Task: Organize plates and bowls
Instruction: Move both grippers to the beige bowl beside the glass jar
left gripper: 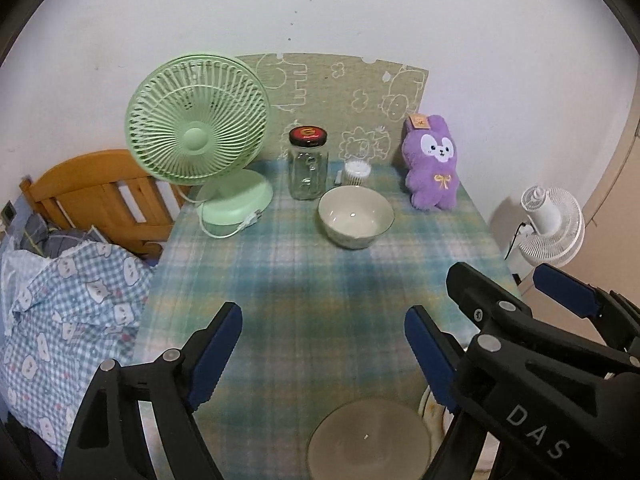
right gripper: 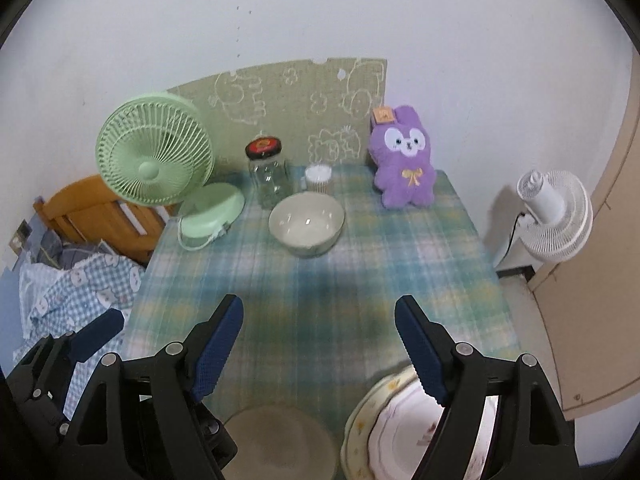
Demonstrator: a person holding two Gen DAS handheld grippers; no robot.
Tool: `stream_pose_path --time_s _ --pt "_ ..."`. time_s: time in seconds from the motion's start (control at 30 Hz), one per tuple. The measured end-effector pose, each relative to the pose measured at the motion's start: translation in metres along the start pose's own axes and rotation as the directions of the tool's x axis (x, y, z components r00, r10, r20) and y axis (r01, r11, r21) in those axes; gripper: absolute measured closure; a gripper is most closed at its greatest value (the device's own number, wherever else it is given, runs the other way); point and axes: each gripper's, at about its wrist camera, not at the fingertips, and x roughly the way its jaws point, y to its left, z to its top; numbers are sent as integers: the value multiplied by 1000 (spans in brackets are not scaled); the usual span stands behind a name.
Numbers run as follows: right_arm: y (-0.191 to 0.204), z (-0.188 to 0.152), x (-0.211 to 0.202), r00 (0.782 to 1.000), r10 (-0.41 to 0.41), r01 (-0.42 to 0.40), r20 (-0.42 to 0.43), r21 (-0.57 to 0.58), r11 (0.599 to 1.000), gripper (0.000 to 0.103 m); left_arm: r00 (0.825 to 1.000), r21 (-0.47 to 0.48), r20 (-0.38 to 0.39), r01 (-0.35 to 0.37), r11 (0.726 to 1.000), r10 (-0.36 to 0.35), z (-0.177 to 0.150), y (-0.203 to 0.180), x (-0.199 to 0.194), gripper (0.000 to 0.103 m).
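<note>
Round cream ceramic bowl (left gripper: 355, 216) upright on the plaid-clothed tabletop (left gripper: 304, 280), just in front of the clear glass jar with red-and-black lid (left gripper: 308, 166). Nearer than the bowl: flat round grey-brown plate (left gripper: 370, 440), floral-rimmed plates (right gripper: 394, 428) beside it. Left gripper (left gripper: 322, 354) spread wide, empty. Right gripper (right gripper: 318, 350) likewise wide, holding nothing.
</note>
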Motion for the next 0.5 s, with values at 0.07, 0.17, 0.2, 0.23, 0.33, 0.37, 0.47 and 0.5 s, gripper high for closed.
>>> stream_pose_path --time_s 0.07,0.17,0.2,0.23,0.33,0.37,0.47,0.5 --pt "-4 10 11 1000 7 -7 -1 -8 1000 22 1000 -5 6 -4 1000 4 8 -3 9 18" --pt "-10 22 26 1000 15 -15 -9 -16 1000 22 1000 -17 2 -20 1000 20 20 -7 23 19" --pt "-12 28 34 1000 17 -17 -11 -23 1000 22 1000 -21 4 -24 999 24 25 -10 30 19" --pt "-14 32 40 1000 18 -18 -13 -30 999 22 1000 -23 5 -29 999 29 29 -11 35 19" --pt "-19 47 63 999 25 -26 -24 -56 998 22 999 -33 -2 -34 999 34 41 -14 54 19" --pt "-22 54 74 999 28 -30 -28 -64 997 22 1000 -36 -4 -30 999 30 44 -15 61 19" --pt "-29 66 99 998 46 -49 -43 -74 996 22 999 -44 -16 -29 999 28 57 -18 86 19" --pt "-31 70 109 998 50 -54 -49 -75 996 22 999 -45 -20 -31 998 31 62 -20 93 19"
